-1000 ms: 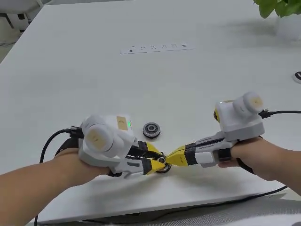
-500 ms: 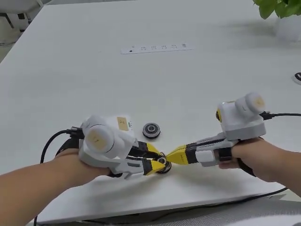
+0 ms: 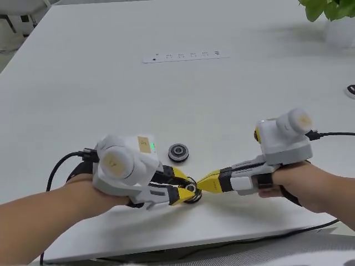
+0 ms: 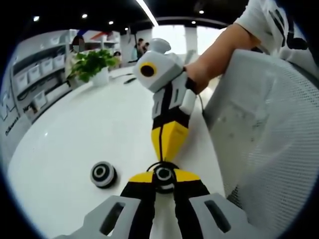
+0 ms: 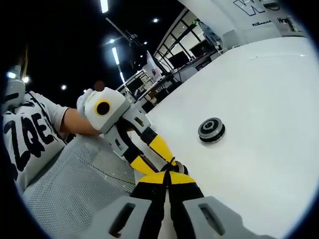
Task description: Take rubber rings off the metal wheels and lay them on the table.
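Metal wheel (image 4: pixel 164 175): clamped between the yellow jaw tips of the left gripper (image 3: pixel 187 193), one tip on each side. It sits low over the white table (image 3: pixel 233 100), near the table's front edge. A thin dark rubber ring (image 4: pixel 160 163) arcs over its upper rim in the left gripper view.

Right gripper (image 3: pixel 198 184): reaches in from the opposite side, so the two grippers meet nose to nose. Its jaws are pressed together, with no more than a thin seam between them in the right gripper view. The tips touch the wheel's rim at the ring. Whether the rubber is pinched between them cannot be told.

Second wheel (image 3: pixel 178 152): lies flat on the table just behind the grippers, apart from both, its dark ring in place around a metal hub.

Hands: a hand wraps each gripper body. A black cable (image 3: pixel 61 166) runs from the left unit and another (image 3: pixel 335 132) from the right.

Surroundings: a white power strip (image 3: pixel 184 56) lies flat well beyond the wheels, toward the far side of the table. Green plant leaves (image 3: pixel 327 8) show at the far right corner. A grey mesh chair back (image 4: pixel 264 129) stands beside the table edge in the left gripper view
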The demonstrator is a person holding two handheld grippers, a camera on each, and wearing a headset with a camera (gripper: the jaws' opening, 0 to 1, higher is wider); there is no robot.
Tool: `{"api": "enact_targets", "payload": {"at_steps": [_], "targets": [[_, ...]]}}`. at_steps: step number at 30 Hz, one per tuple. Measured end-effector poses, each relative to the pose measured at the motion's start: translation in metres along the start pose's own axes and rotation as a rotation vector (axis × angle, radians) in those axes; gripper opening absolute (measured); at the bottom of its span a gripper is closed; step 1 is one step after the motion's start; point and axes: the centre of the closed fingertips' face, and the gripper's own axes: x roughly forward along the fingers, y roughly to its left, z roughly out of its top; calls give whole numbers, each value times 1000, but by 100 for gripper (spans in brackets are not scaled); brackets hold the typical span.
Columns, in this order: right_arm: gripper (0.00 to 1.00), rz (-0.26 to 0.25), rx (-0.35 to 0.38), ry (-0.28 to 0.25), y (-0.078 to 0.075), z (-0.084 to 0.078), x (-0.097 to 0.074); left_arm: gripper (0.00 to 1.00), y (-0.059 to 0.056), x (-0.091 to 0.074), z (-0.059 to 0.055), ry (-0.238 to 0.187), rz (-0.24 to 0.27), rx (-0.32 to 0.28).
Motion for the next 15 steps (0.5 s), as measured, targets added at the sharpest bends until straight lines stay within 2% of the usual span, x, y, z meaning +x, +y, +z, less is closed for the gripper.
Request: {"api": "enact_targets", "payload": {"at_steps": [9, 15], "targets": [[0, -2, -7, -7, -1, 2, 0, 19, -2, -6, 1, -12, -31, -9], [0, 0, -9, -10, -1, 3, -1, 25, -5, -14, 7, -40, -48, -28]]}}
